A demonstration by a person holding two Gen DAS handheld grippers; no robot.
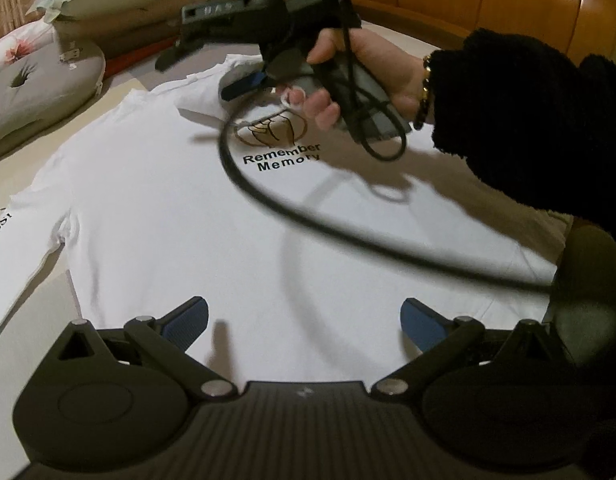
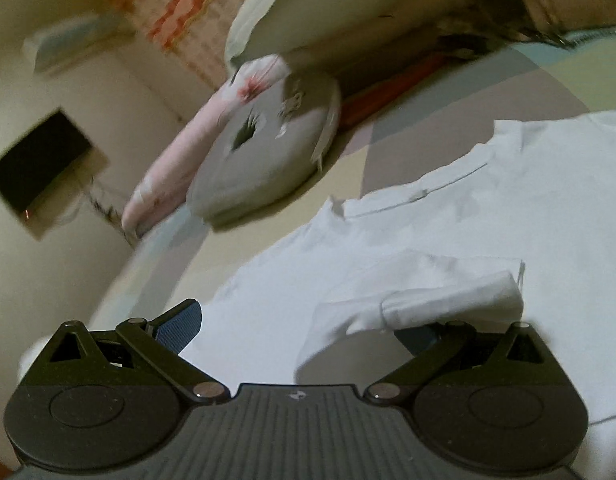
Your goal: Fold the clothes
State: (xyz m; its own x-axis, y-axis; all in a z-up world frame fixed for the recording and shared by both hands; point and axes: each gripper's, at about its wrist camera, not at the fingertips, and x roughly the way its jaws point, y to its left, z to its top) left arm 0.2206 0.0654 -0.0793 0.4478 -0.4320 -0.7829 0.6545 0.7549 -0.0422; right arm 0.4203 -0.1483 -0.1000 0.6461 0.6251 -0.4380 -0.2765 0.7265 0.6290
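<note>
White long-sleeve shirt [image 1: 155, 216] is lying flat on the bed, print up, ahead of the left gripper [image 1: 303, 320], whose jaws are gaping wide, holding nothing. Print is reading "Remember Memory" [image 1: 281, 157]; sleeve showing "YES!". Right gripper [image 2: 295, 330] is spread wide over a folded sleeve [image 2: 440, 300], gripping nothing.

The left wrist view sits low behind the left claw [image 1: 303, 324], looking along the white shirt [image 1: 155, 216] from its hem end toward the collar and the grey cushion [image 1: 39, 88] beyond, close above the cloth. The right wrist view, tilted and blurred, sits behind the right claw [image 2: 303, 328] near the shirt's [image 2: 488, 208] collar, facing the same cushion [image 2: 263, 152]. Both views share shirt, cushion and bed [image 2: 388, 136].
</note>
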